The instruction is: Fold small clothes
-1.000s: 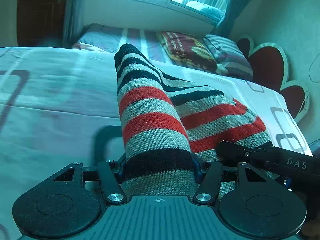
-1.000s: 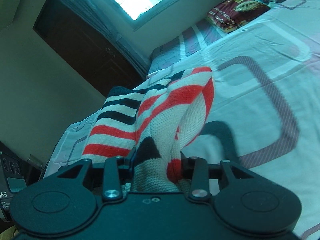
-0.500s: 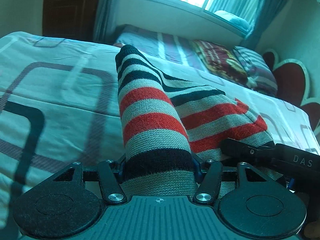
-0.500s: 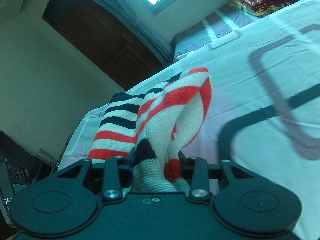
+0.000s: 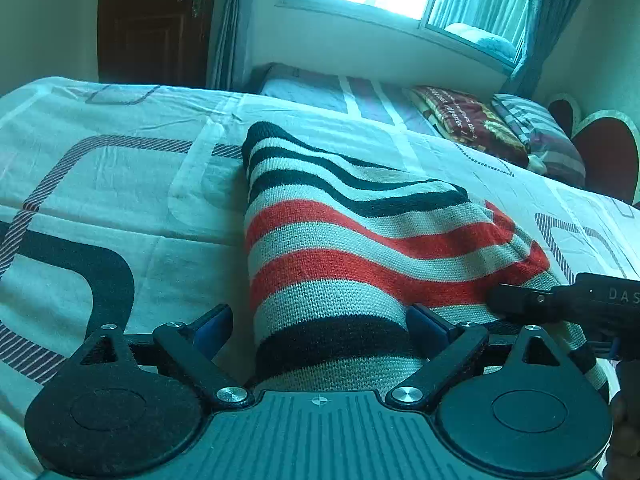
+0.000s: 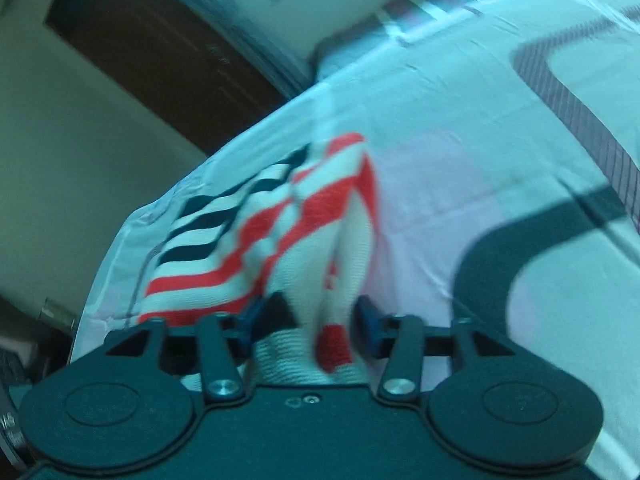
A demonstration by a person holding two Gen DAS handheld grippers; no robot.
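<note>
A striped knitted garment (image 5: 344, 248) is draped on the bed (image 5: 120, 200), its near hem lying between the jaws of both claws and its body running away from them toward the pillows (image 5: 500, 132) at the head of the bed. The left claw (image 5: 320, 326) is seen with its jaws opening: the blue pad on the left stands clear of the knit, the one on the right is just beside it, so the cloth is no longer pinched. The right claw (image 6: 306, 328) is likewise opening; the bunched hem is between its pads, which appear to have let go, though blur makes contact hard to judge. In the left wrist view the right claw (image 5: 520, 302) is seen resting at the garment's right edge. The long axis of the garment is judged to lie straight ahead of both claws, with neither hand clearly nearer, so the next fold would likely be made across that axis.
</note>
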